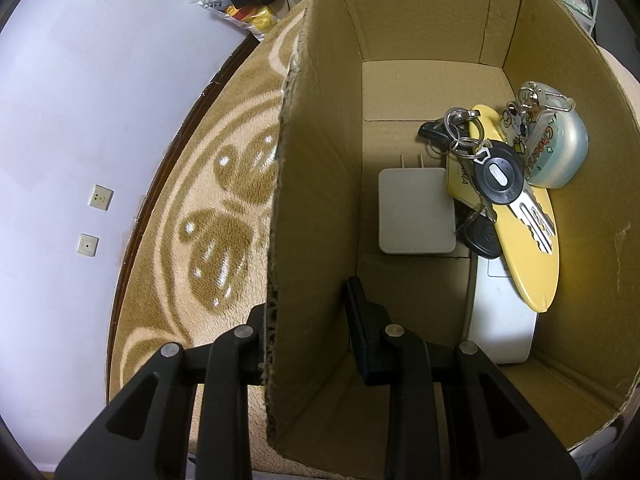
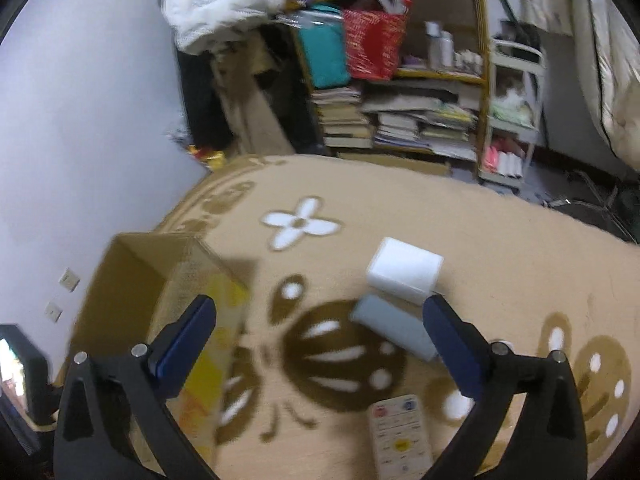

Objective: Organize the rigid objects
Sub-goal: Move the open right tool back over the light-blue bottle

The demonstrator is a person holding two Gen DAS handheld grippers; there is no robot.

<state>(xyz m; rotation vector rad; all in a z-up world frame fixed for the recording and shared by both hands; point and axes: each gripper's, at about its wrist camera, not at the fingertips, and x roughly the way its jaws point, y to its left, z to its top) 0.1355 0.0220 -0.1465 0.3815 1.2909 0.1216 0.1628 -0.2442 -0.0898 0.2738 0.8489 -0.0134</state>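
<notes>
Black linkage arms fill the bottom of the left wrist view, w/ the left gripper (image 1: 308, 320) straddling the near wall of the cardboard box (image 1: 316, 160): one finger is seen inside the box, the other outside against the wall, partly hidden by the cardboard edge. The wall is pinched between them, so the gripper is closed on the box. Inside the box, a white charger (image 1: 416, 212) w/ two prongs lies flat on the floor of the box. Just right of it a yellow oval plate (image 1: 528, 264) is tilted over a white container (image 1: 500, 328). A bunch of keys (image 1: 500, 176) w/ a black round head rests on the plate. A pale blue tin (image 1: 560, 156) sits at the right wall, touching the plate. The box stands on a tan patterned rug (image 1: 224, 216).

In the right wrist view, blurred, the right gripper (image 2: 320, 344) is held over the rug w/ fingers (image 2: 188, 344) spread wide, nothing between them. Between the fingertips a grey-blue block (image 2: 392, 328) lies on the rug, touching a white block (image 2: 404, 268) behind it. A white remote (image 2: 400, 436) lies nearer the camera. The box is seen at left beside the wall. A cluttered shelf (image 2: 400, 80) stands well beyond.
</notes>
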